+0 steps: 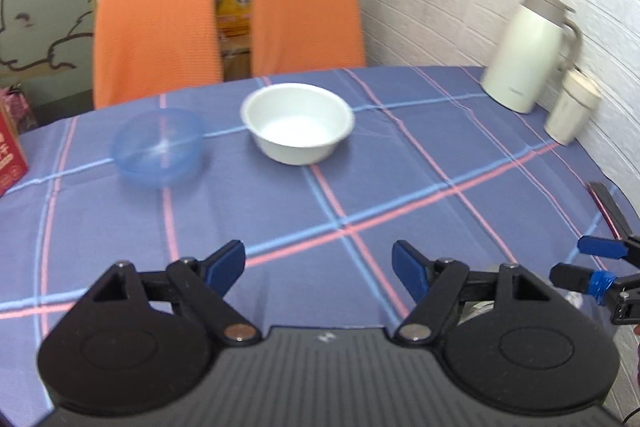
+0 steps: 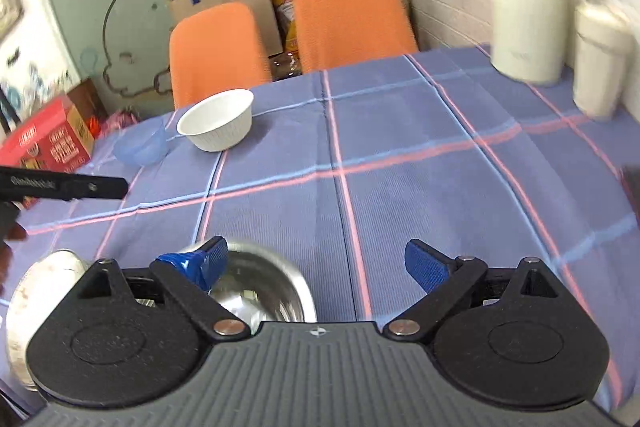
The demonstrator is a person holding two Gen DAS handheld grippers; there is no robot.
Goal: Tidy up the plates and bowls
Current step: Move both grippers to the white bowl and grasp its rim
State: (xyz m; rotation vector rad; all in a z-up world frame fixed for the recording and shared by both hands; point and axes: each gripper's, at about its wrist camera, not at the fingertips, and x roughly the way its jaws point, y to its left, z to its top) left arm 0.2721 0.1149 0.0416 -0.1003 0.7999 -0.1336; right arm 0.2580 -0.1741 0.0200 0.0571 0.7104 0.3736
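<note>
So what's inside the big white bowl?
The white bowl looks empty: the left wrist view shows its bare white bottom. The near inner wall is hidden behind the rim, so something tiny there could not be seen. It sits right on the checked tablecloth.

Left gripper [image 1: 319,265] being held low and level, jaws being kept wide apart, nothing being held between blue pads [image 1: 226,263]. Right gripper [image 2: 316,267] likewise being held with jaws spread wide, nothing being gripped between blue fingertips [image 2: 426,267]. Right gripper's tips being seen at right edge of left wrist view [image 1: 596,267], just beside left gripper. Part of hand being glimpsed at left edge of right wrist view [image 2: 12,233].
</note>
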